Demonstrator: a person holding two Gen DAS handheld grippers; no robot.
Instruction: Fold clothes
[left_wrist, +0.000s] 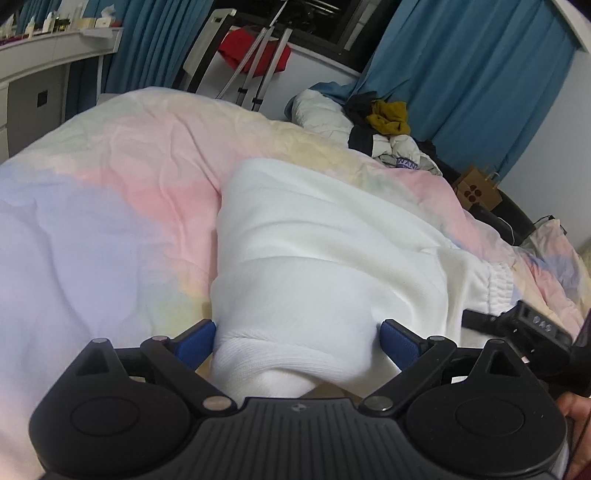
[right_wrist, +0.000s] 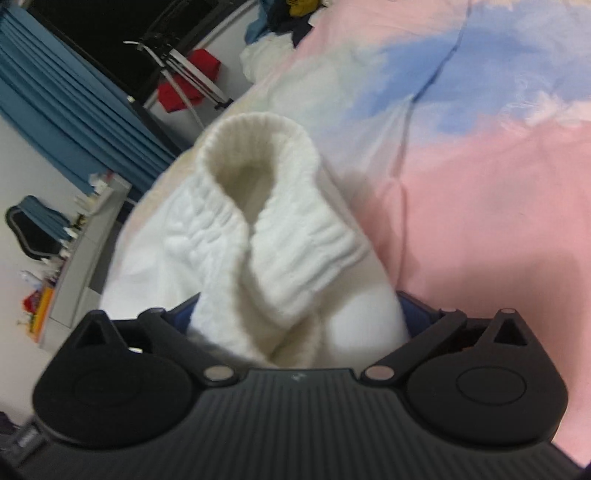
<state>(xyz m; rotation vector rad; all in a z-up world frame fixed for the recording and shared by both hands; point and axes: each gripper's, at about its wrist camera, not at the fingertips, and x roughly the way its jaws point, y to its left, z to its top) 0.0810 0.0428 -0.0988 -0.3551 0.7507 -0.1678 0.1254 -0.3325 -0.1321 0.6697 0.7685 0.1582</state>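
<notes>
Sweatpants (left_wrist: 314, 258): both grippers' fingers (left_wrist: 195, 343) (right_wrist: 181, 314) are pinching bunched white fabric above the bed (left_wrist: 110, 184), mid-fold; next move likely laying it flat.

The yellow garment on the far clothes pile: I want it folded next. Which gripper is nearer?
Cannot tell. The left gripper and right gripper both hold the white garment, far from the yellow garment.

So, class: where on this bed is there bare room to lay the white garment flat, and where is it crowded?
Free: the duvet left of the white garment, running back toward the desk. Crowded: the far right corner, where a clothes pile sits beside the paper bag. Both claws grip the garment.
</notes>
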